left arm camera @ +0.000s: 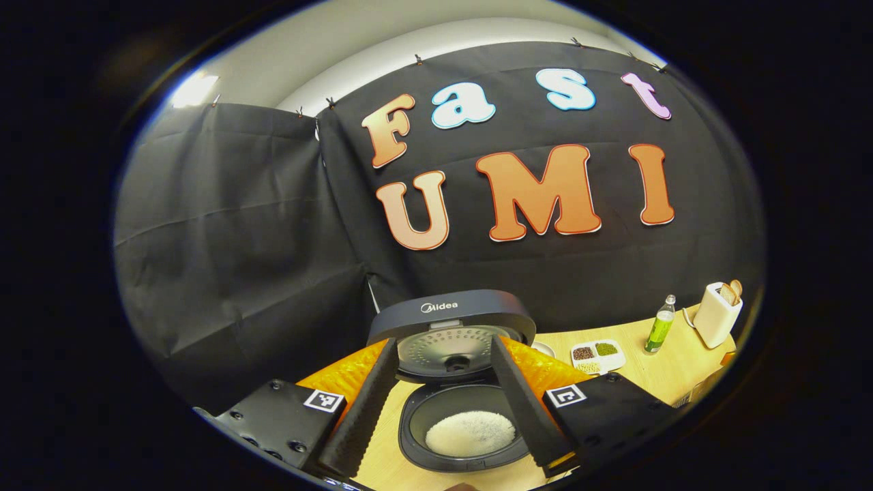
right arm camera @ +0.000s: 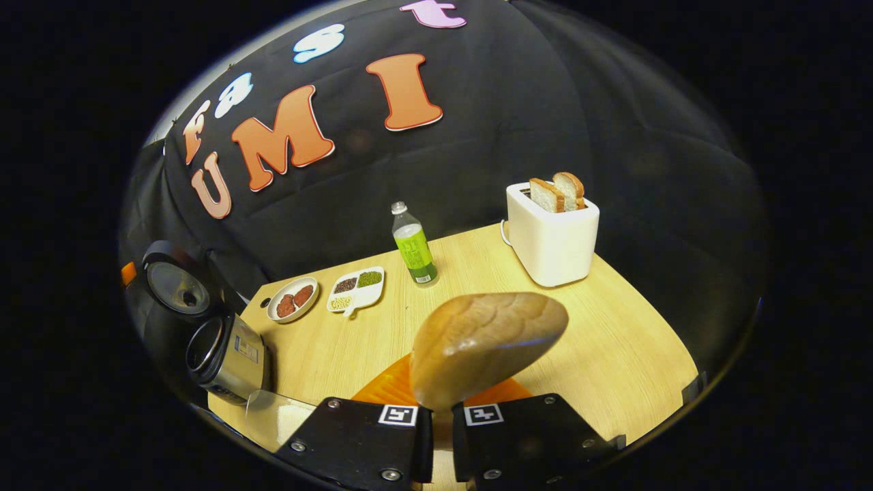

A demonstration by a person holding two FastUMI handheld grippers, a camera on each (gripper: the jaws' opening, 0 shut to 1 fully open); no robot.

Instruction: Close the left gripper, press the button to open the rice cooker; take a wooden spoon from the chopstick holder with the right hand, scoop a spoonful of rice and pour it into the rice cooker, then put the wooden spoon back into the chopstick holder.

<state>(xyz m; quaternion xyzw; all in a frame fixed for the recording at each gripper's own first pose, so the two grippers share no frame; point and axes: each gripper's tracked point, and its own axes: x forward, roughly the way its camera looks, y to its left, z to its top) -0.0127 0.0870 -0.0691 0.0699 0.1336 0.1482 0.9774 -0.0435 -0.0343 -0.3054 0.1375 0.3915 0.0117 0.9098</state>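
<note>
The right gripper pinches the wooden spoon, bowl pointing far. The left gripper is spread. The rice cooker lies far left of the spoon.

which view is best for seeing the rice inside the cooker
The left gripper view. It looks straight down into the open rice cooker, so the white rice in the pot shows plainly between the spread fingers. The right gripper view catches the cooker side-on at the left edge, lid up, its contents hidden.
</note>
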